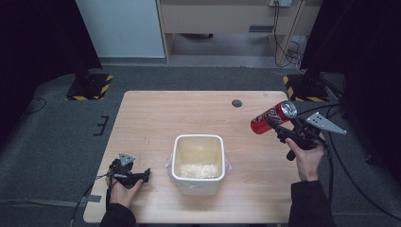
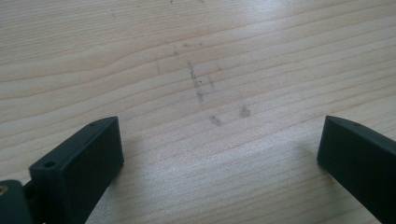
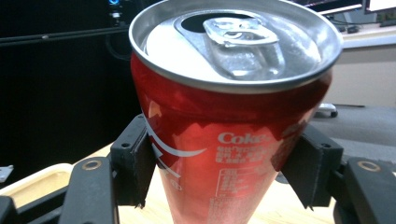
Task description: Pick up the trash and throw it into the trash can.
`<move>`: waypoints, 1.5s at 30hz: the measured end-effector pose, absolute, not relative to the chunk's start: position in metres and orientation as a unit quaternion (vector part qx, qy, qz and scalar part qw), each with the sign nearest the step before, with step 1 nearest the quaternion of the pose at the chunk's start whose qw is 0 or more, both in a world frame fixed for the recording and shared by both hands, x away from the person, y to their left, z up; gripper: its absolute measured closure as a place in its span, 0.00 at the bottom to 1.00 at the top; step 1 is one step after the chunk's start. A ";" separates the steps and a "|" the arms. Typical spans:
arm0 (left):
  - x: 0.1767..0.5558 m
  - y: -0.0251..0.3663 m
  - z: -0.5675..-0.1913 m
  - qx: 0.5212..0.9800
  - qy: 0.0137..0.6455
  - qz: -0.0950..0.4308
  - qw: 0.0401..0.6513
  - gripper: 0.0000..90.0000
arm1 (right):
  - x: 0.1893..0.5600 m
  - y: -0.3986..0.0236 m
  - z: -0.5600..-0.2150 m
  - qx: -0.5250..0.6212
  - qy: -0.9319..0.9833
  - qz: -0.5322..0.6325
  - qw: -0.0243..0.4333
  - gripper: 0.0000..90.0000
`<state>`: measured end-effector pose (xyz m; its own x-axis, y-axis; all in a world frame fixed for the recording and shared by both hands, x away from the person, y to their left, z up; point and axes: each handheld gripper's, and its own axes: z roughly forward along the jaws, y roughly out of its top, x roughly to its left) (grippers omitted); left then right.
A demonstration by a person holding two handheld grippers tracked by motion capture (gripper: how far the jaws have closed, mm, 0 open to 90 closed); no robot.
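While my right tongs clamp the red cola can by its sides, the can hangs tilted above the worktop's right edge, its opened silver top pointing away from the white tub. My left tongs rest on the worktop near its front left corner, jaws spread wide with nothing between them.

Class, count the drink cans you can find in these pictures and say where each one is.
1. A red cola can is clamped in the right gripper, held tilted above the table's right edge, right of the white bin. Anything inside the bin's liner may be hidden.
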<state>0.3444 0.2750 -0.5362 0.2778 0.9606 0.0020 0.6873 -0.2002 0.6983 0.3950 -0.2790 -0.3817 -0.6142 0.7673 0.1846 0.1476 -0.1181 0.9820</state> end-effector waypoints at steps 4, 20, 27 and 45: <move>0.344 0.275 -0.536 0.741 0.556 0.227 0.301 0.00 | 0.389 -0.271 -0.373 0.350 0.621 0.660 0.237 0.37; 0.344 0.275 -0.536 0.741 0.556 0.227 0.301 0.00 | 0.368 -0.245 -0.351 0.302 0.630 0.680 0.222 0.37; 0.344 0.275 -0.536 0.741 0.556 0.227 0.301 0.00 | 0.361 -0.233 -0.346 0.287 0.632 0.690 0.207 0.37; 0.344 0.275 -0.536 0.741 0.556 0.227 0.301 0.00 | 0.354 -0.183 -0.355 0.255 0.662 0.685 0.164 0.37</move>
<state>0.3444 0.2751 -0.5362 0.2782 0.9605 0.0018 0.6874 -0.2004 0.6981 0.3540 -0.1826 -0.3551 -0.8161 0.5623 0.1332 0.1142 -0.0690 0.9911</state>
